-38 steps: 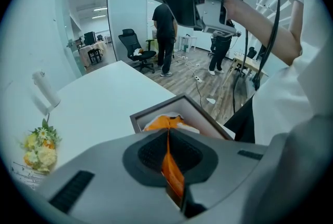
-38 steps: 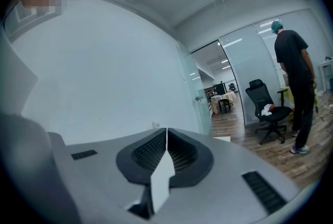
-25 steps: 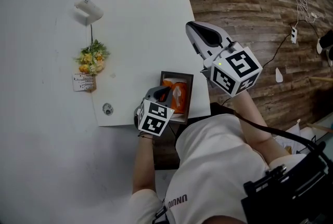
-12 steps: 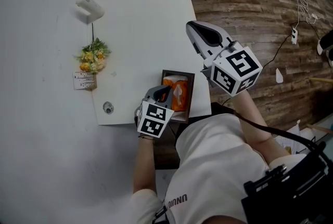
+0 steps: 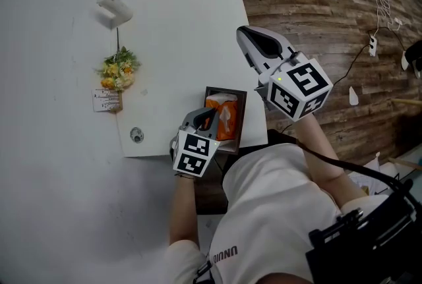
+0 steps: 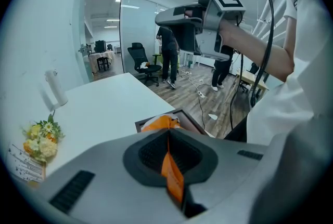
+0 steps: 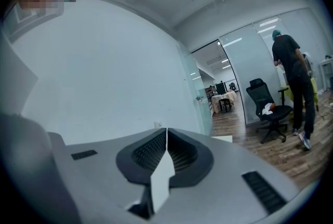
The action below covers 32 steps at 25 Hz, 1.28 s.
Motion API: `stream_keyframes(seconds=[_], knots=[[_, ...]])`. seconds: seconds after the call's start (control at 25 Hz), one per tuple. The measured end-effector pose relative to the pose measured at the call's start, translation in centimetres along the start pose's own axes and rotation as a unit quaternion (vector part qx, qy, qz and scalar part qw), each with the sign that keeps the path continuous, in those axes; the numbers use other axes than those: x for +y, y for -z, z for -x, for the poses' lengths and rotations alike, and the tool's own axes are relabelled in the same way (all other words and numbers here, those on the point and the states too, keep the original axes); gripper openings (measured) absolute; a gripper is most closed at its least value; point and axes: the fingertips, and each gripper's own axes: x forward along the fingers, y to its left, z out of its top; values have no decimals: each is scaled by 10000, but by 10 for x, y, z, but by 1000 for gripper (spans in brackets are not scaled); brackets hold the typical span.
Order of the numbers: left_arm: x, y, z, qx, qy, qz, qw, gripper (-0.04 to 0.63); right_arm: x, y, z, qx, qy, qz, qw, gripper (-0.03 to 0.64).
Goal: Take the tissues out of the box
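the left gripper [image 6: 168, 137] was clenched on an orange flap of the tissue pack [image 6: 160, 123], which sat in the dark box [image 5: 224, 91] at the near edge of the white worktop [image 5: 184, 32]. the right gripper [image 7: 166, 137], raised above the worktop's corner, was clamped on a white tissue [image 7: 160, 181]. a flower bunch [image 5: 116, 72] was well apart to the box's left.

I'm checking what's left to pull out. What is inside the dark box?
An orange pack with white tissue showing lies in the box. The left gripper, shut on the pack, covers its near end; anything under it is hidden.
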Motion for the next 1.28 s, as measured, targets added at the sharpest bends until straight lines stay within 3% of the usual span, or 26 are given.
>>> stream_keyframes(seconds=[1.28], knots=[[5,-23,32,-603,-334,144,9975,12,8,3,3,10,-60,25,10000,21]])
